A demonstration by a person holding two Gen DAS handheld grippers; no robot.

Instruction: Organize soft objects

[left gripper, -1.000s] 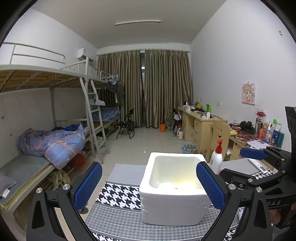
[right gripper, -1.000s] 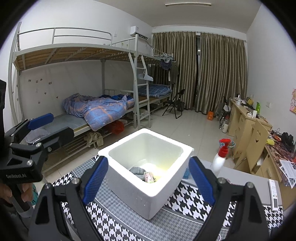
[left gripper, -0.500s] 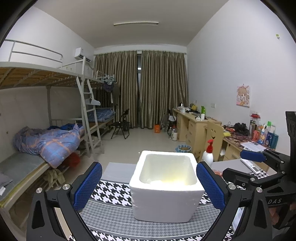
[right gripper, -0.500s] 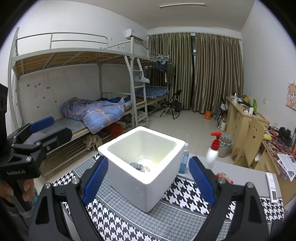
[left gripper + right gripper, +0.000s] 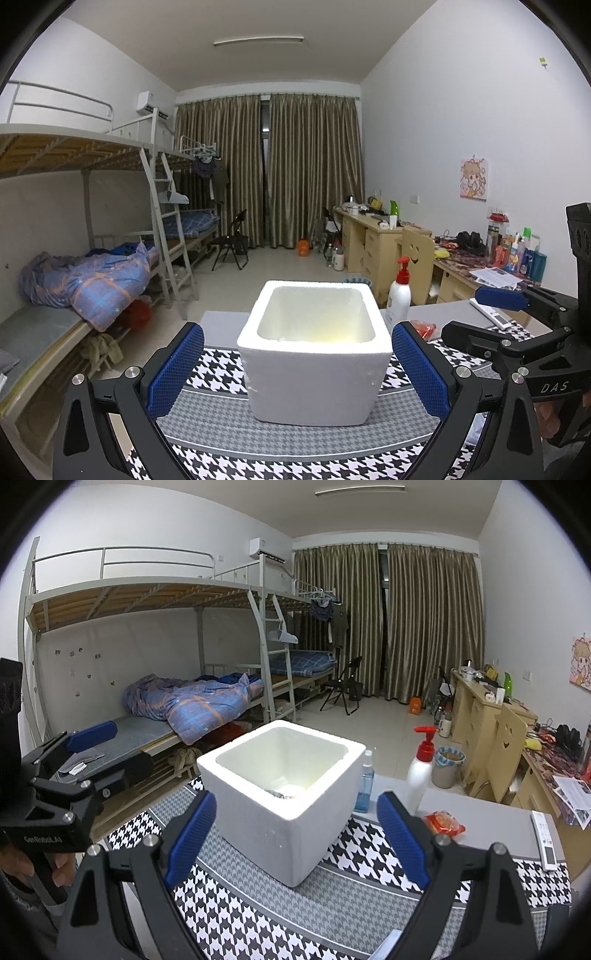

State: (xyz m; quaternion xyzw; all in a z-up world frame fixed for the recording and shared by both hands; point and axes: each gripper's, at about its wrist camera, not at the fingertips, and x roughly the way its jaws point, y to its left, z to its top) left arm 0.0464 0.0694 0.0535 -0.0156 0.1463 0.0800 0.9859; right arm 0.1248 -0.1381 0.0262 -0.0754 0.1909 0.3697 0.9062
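Observation:
A white foam box [image 5: 314, 373] stands open-topped on a houndstooth mat [image 5: 295, 439]. Small soft items [image 5: 284, 794], grey and mixed colours, lie at its bottom, mostly hidden by the front wall. My left gripper [image 5: 297, 332] is open and short of the box's near side, with nothing between its blue pads. My right gripper [image 5: 297, 801] is also open and empty, facing a corner of the box [image 5: 288, 812] from the right. Each gripper shows in the other's view: the right gripper [image 5: 476, 314] at the right edge, the left gripper [image 5: 110, 749] at the left edge, held by a hand.
Behind the box stand a white pump bottle [image 5: 419, 771] and a blue spray bottle [image 5: 364, 782]. A red packet [image 5: 443, 821] and a remote [image 5: 545, 840] lie on the grey table to the right. Bunk beds line the left wall and cluttered desks the right.
Both grippers have drawn back from the box, which now looks smaller and farther off. More of the mat, the red packet and the table behind have come into view. Both stay open.

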